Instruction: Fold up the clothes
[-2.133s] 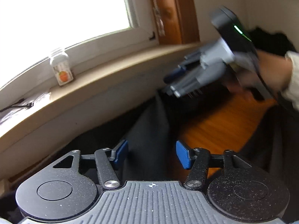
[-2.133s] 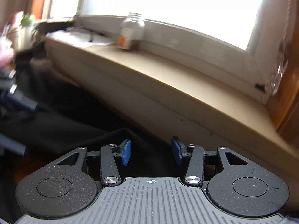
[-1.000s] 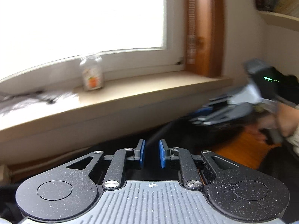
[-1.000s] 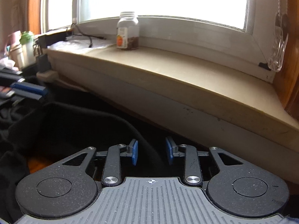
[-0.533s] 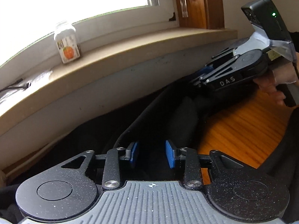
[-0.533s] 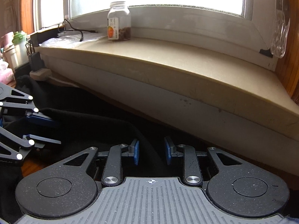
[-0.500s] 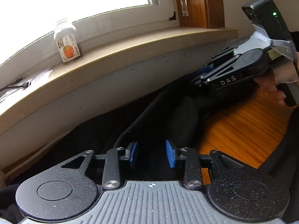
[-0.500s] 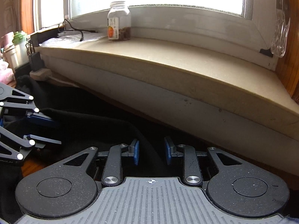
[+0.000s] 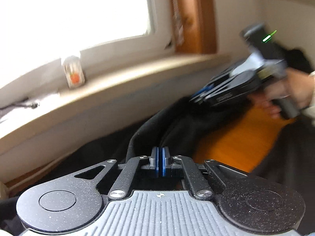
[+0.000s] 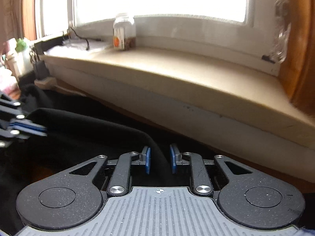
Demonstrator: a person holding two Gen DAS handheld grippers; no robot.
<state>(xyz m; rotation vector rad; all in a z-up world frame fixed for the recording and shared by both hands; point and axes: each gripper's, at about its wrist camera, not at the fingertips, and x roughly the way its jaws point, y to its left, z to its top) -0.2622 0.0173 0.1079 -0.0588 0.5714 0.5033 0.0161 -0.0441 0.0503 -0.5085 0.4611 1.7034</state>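
Observation:
A black garment (image 9: 177,129) lies rumpled on an orange wooden table (image 9: 236,141) under a window sill. My left gripper (image 9: 160,161) has its blue pads pressed together, and a raised edge of the cloth runs into them. In the right wrist view the left gripper (image 10: 44,131) comes in from the left with the garment (image 10: 88,137) at its tips. My right gripper (image 10: 160,160) has a thick ridge of the cloth filling the gap between its pads, and its jaws are closing. In the left wrist view the right gripper (image 9: 194,98), held by a hand (image 9: 291,90), lifts the cloth's far end.
The beige window sill (image 10: 196,74) runs just behind the table, with a glass jar (image 10: 124,33) and cables on it. The jar (image 9: 73,74) also shows in the left wrist view. A green-capped bottle (image 10: 21,47) and other small things stand at the far left.
My left gripper's pads were apart over the cloth and are now together. The right gripper's pads have come closer on the cloth ridge. Both views have shifted sideways.

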